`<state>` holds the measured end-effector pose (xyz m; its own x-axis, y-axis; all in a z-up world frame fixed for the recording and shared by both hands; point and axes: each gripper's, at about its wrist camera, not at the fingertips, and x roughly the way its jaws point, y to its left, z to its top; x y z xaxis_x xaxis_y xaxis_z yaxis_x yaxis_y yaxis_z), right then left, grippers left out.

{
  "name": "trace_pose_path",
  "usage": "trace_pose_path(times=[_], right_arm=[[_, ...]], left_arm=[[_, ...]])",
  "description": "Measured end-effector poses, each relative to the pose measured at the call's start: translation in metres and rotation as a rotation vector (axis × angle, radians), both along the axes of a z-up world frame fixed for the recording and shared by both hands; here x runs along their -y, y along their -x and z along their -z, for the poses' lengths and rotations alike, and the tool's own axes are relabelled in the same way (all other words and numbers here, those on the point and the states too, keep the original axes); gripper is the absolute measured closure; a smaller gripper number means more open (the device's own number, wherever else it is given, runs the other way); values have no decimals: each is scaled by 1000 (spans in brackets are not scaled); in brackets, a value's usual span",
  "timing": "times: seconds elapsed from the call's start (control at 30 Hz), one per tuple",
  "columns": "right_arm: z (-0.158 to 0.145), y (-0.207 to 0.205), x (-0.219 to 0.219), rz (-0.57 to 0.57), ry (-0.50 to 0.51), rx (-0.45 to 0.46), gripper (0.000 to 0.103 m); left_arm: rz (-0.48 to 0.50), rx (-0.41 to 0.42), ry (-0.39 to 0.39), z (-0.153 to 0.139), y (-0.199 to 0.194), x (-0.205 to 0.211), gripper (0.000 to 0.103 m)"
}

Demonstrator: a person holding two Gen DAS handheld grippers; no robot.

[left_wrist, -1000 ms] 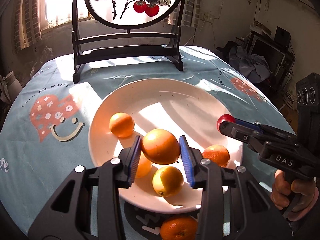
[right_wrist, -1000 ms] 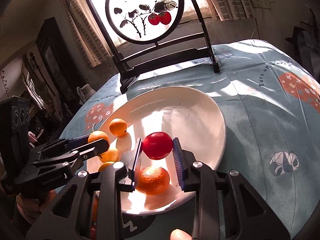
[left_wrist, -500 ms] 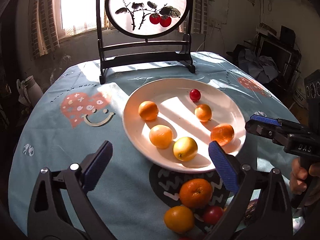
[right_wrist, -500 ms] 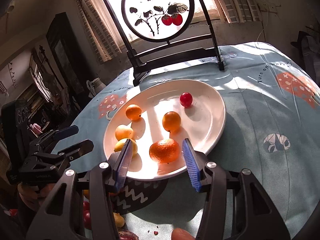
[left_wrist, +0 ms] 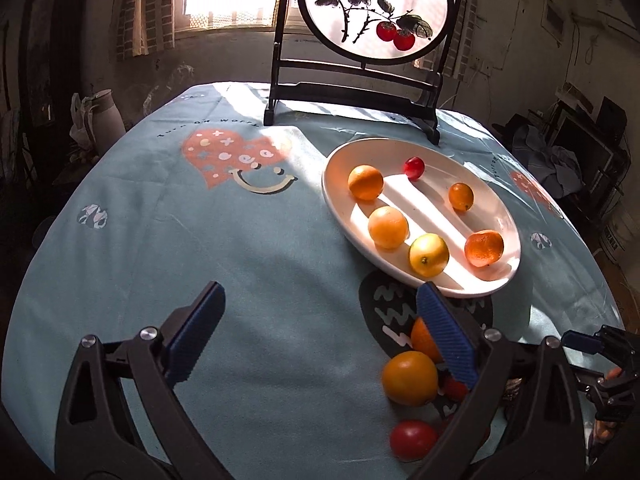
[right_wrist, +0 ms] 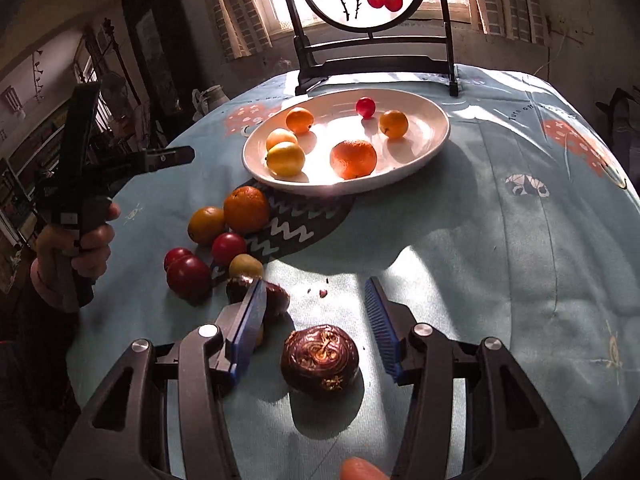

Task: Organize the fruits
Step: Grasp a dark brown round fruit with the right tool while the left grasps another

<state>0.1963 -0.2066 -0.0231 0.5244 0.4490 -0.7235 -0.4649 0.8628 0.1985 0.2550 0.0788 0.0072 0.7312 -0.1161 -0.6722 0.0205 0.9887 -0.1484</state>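
A white plate (left_wrist: 500, 216) (right_wrist: 434, 136) holds several oranges, a yellow citrus (left_wrist: 429, 255) and a small red fruit (left_wrist: 414, 167). Loose fruit lies on the cloth in front of it: an orange (right_wrist: 246, 209), a smaller orange (right_wrist: 206, 225), red fruits (right_wrist: 188, 277) and a dark wrinkled passion fruit (right_wrist: 319, 359). My left gripper (left_wrist: 320, 334) is open and empty over bare cloth, left of the loose orange (left_wrist: 409, 378). My right gripper (right_wrist: 316, 326) is open and empty, low over the cloth, with the passion fruit just below its open jaws.
A round painted screen on a black stand (left_wrist: 352, 96) stands at the table's far edge behind the plate. The table is round with a light blue printed cloth (left_wrist: 200, 220). A white jug (left_wrist: 106, 114) stands off the table at far left.
Both grippers let go of their fruit onto the plate, opened, and pulled back toward me. The left swung left over bare cloth; the right came down near the passion fruit.
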Motion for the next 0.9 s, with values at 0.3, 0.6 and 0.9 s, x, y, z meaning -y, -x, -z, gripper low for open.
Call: trace_pose_path(times=[0.3, 0.6, 0.9], right_arm=[[20, 16, -9, -25, 144, -33, 51], [24, 7, 0, 8, 54, -95, 59], [24, -2, 59, 130, -430, -151, 59]], left_arm=[[23, 40, -18, -6, 14, 3, 5], [3, 26, -1, -4, 17, -9, 5], [309, -4, 133, 6, 62, 16, 11]])
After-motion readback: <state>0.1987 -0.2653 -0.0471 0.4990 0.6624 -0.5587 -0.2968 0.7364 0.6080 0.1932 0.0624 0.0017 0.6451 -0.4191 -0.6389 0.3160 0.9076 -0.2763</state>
